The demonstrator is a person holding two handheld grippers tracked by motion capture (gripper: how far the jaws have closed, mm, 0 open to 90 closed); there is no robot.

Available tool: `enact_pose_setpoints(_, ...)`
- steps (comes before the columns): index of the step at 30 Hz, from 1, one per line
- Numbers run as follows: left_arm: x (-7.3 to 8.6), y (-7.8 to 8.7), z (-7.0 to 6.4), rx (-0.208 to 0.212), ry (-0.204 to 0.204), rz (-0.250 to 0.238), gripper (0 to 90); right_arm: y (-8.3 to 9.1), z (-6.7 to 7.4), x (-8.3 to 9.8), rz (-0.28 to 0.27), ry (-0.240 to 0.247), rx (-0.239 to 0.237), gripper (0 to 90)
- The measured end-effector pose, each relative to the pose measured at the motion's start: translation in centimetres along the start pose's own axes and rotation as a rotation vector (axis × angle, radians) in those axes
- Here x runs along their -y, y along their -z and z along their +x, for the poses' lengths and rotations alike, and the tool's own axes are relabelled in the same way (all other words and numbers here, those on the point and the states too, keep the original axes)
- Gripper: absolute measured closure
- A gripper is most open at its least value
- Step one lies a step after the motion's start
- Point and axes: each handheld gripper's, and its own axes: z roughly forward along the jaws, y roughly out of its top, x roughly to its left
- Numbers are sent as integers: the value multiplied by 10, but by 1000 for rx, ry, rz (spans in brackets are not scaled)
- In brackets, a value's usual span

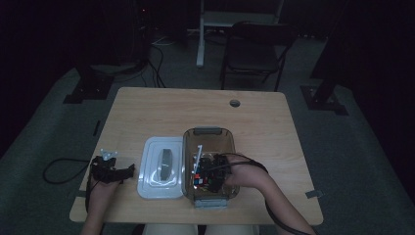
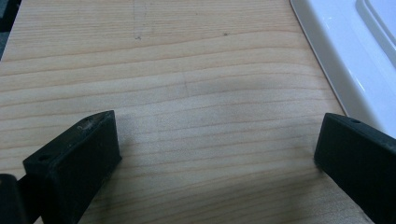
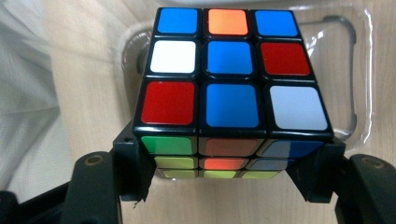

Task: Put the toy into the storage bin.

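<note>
Right gripper view, nearest first: the right gripper (image 3: pixel 232 175) has its two black jaws clamped on the lower sides of a cube (image 3: pixel 231 88), a colour puzzle with blue, red, white and orange squares on the face that looks up. Beyond the cube lies the clear floor and rounded wall of a box (image 3: pixel 359 70), so the cube hangs inside it, low over the bottom; whether it already touches I cannot tell.

Left gripper view: the left gripper (image 2: pixel 215 154) stands with its jaws wide apart and nothing between them, over bare table (image 2: pixel 187 70), the white lid (image 2: pixel 345 60) just beside its far jaw.

High view: the person's right hand (image 1: pixel 235 171) reaches into the box (image 1: pixel 210 133) at the near middle of the table, and the lid (image 1: pixel 149 169) lies just left of the box, touching or nearly so. The left gripper (image 1: pixel 110 169) rests left of the lid.

The step in hand looks like setting the cube into the box. Next the jaws should part once the cube sits flat, then lift straight out clear of the walls; after that the lid would likely go on.
</note>
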Motion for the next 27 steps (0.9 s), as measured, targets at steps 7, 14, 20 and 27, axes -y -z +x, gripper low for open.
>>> enact_pose_setpoints(7, 0, 0, 0, 0, 0, 0, 8, -7, 0, -4, 79, 17, 17, 339)
enact_pose_setpoints(14, 0, 0, 0, 1, 0, -1, 8, -7, 0, -5, 97, 17, 2, 338)
enact_pose_setpoints(20, 0, 0, 0, 2, -2, 1, 8, -8, -1, -5, 103, 19, 1, 337)
enact_pose_setpoints(27, 0, 0, 0, 2, -2, 0, 8, -7, -3, -3, 99, 3, -8, 335)
